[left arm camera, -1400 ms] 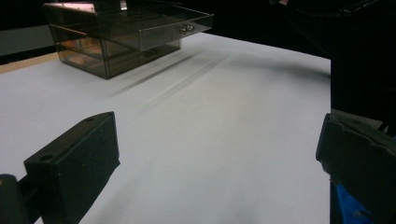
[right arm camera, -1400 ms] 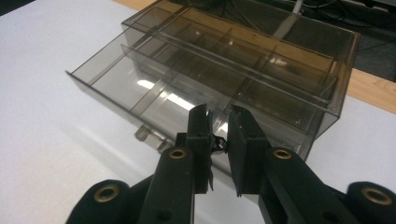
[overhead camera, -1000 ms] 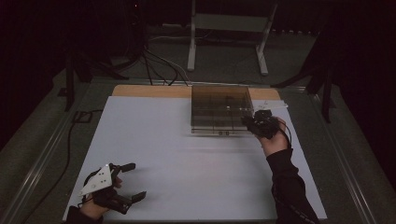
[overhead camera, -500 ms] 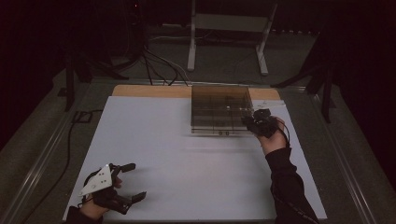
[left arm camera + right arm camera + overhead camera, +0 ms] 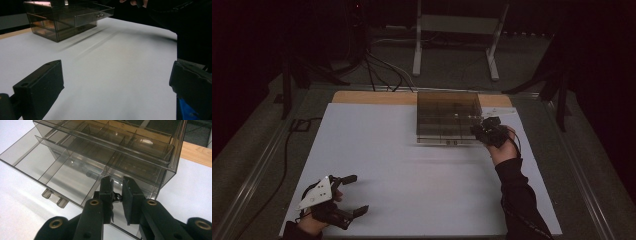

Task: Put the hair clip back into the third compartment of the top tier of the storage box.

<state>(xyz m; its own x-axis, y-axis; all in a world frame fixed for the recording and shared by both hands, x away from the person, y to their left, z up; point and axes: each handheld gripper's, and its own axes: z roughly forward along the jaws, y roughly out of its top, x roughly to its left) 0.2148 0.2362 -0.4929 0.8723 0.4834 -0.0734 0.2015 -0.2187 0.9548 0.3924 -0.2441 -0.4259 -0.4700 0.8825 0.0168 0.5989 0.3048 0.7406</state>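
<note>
The white desk (image 5: 412, 180) carries a smoky drawer box (image 5: 447, 117) at its far right, one drawer (image 5: 62, 177) pulled open. Over it, the right hand-held gripper (image 5: 117, 195) pinches a small dark item (image 5: 116, 196), likely to drop inside next. The left hand-held gripper (image 5: 348, 196) rests near-left, jaws apart.

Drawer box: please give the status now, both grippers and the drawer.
Left gripper open, resting near table edge. Right gripper over open drawer of the drawer box, jaws nearly closed on a small dark item, unclear what. Nothing in the way.
</note>
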